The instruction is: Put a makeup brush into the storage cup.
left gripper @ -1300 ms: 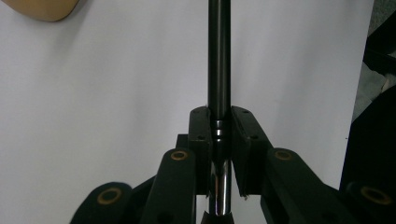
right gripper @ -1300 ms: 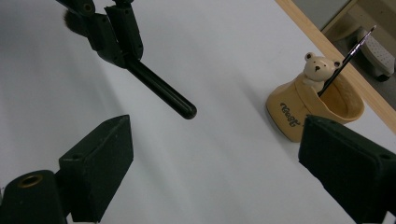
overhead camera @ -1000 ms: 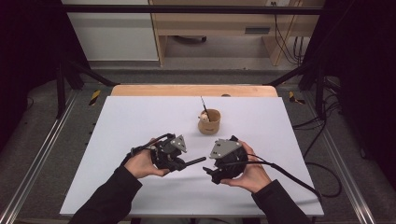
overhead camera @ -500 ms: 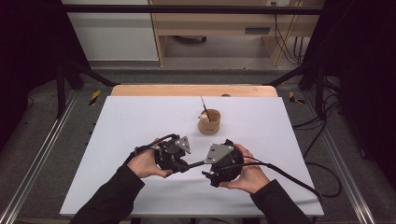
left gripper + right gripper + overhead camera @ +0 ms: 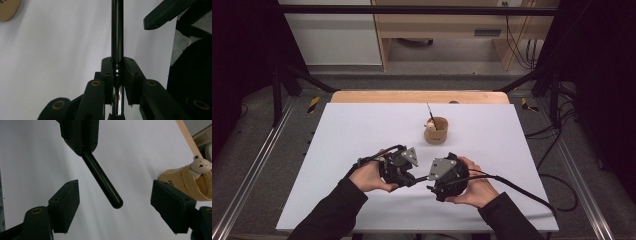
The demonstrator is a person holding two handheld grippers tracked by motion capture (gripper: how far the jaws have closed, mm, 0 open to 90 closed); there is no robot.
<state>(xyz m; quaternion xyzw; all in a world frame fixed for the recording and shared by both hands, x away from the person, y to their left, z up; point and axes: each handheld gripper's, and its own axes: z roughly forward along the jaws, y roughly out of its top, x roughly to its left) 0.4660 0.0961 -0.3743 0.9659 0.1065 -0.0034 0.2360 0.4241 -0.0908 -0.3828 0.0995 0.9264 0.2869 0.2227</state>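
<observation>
A black pen (image 5: 117,37) with a chrome section is clamped between the fingers of my left gripper (image 5: 117,66) and points away along the white table. In the high view my left gripper (image 5: 404,172) and right gripper (image 5: 432,181) face each other near the table's front middle, with the pen (image 5: 420,178) bridging them. My right gripper (image 5: 117,202) is open, and the pen's rounded end (image 5: 102,180) hangs between its two pads without touching either. One right pad (image 5: 165,12) sits beside the pen's far end.
A tan cup (image 5: 436,131) with a small bear figure (image 5: 200,165) and a thin stick in it stands behind the grippers at mid table. The white table (image 5: 362,125) is bare to the left and right. A cable trails off the right gripper to the right edge.
The two hands have come closer together. The right gripper has moved left, so the pen's free end now lies between its open jaws.
</observation>
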